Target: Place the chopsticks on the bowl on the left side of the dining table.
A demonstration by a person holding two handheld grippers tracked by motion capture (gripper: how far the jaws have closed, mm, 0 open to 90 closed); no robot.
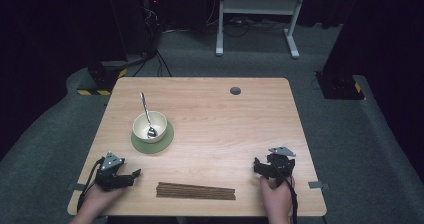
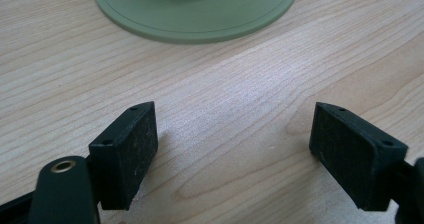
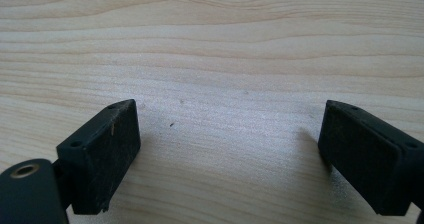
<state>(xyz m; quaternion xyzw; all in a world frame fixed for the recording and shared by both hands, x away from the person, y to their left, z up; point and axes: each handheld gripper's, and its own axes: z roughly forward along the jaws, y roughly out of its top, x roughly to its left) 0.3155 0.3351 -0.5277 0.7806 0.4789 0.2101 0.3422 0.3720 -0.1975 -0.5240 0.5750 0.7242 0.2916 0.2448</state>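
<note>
Brown wooden chopsticks (image 1: 195,190) are lying bundled along the table's near edge, between both grippers. Left gripper (image 1: 131,175) and right gripper (image 1: 257,166) are resting spread, holding nothing, seemingly readying a reach.

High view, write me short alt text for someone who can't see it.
A person's two hands rest open grippers, the left gripper and the right gripper, on a wooden table. Between them near the front edge lies a brown bundle of sticks; a cream bowl with a spoon sits on a green coaster.
</note>
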